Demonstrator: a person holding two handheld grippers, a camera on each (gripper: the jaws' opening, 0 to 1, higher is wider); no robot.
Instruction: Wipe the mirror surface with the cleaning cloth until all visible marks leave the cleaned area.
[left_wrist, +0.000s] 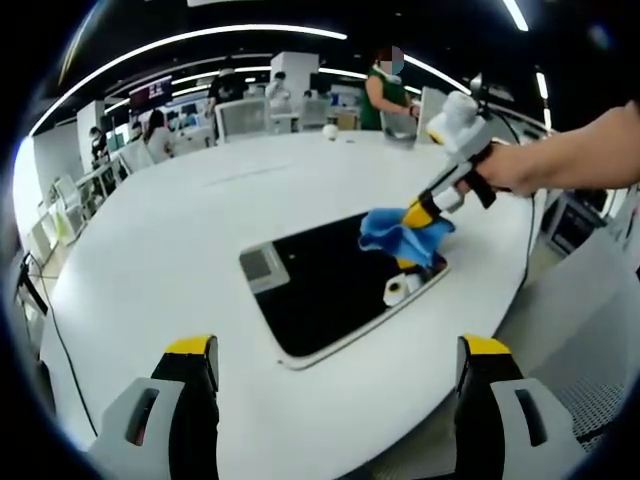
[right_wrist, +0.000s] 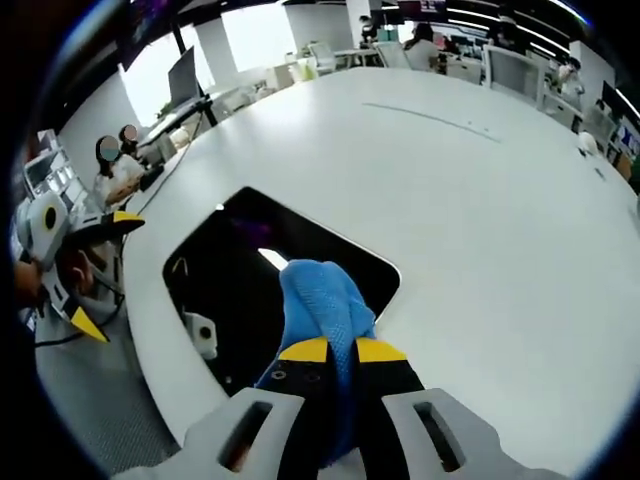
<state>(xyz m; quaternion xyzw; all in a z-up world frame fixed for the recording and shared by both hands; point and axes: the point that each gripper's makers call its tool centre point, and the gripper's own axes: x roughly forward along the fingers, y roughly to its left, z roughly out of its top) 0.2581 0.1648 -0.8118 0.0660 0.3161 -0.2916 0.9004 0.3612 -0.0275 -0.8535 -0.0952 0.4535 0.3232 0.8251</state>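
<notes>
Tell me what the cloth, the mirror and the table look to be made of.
Cleaning cloth: soft blue textile, possibly microfibre; it folds and shows a fine weave.
Mirror: dark glossy glass, it seems, since it reflects ceiling lights; pale rim.
Table: smooth white matte top, probably laminate; material uncertain.

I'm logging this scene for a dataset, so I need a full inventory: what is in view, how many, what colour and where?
mirror: one, dark reflective face with pale rim, lying flat on the table.
cleaning cloth: one, blue, pressed on the mirror, clamped in the right gripper.
table: one, white, large and rounded, under the mirror.
people in background: several, around desks beyond the table.
ceiling lights: long white strips overhead.
left gripper: one, grey with yellow-tipped jaws, open, held above the table near the mirror.
right gripper: one, same colours, shut on the cloth.
hand: one, holding the right gripper.
</notes>
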